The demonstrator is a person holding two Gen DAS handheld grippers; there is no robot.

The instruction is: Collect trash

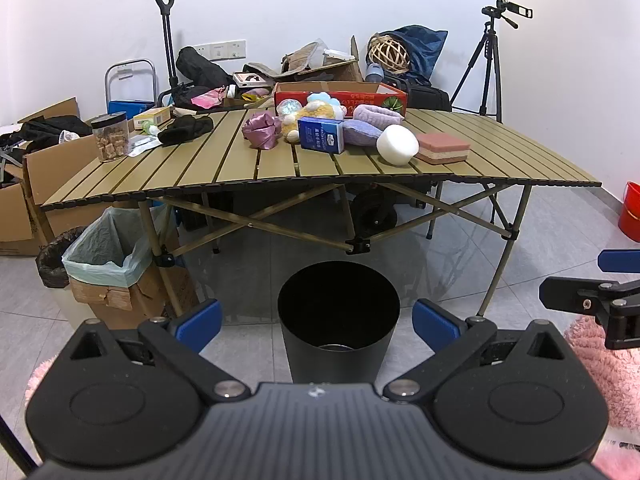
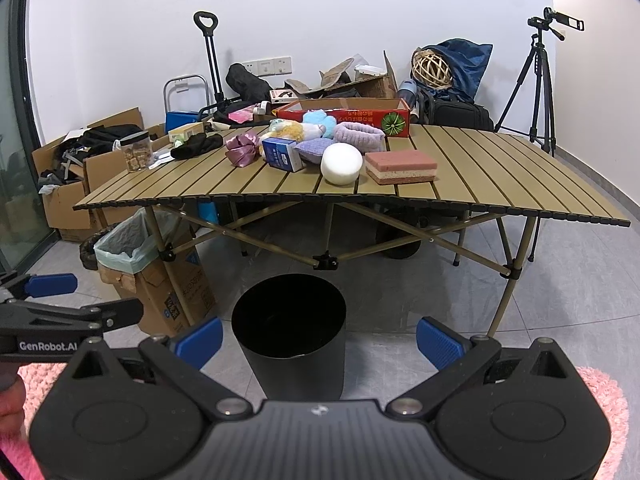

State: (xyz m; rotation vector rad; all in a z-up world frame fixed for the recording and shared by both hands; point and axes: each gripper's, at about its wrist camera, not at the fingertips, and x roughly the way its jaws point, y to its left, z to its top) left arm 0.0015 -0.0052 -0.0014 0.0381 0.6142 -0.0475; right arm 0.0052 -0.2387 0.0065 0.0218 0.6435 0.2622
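A black round bin (image 1: 338,320) stands on the floor in front of the slatted folding table (image 1: 224,172); it also shows in the right wrist view (image 2: 289,328). On the table lie a white foam cylinder (image 1: 397,145), a pink layered sponge (image 1: 443,148), a blue box (image 1: 321,134), a pink satin cloth (image 1: 262,130), plush toys (image 1: 316,110) and a black cloth (image 1: 185,129). My left gripper (image 1: 318,322) is open and empty, held low in front of the bin. My right gripper (image 2: 320,340) is open and empty, just right of the left one.
A cardboard box lined with a pale green bag (image 1: 110,256) stands by the table's left leg. A jar of snacks (image 1: 111,136) sits at the table's left. A red carton (image 1: 340,98), boxes and bags crowd the back. A tripod (image 1: 490,60) stands right. Pink rug (image 1: 604,364) underfoot.
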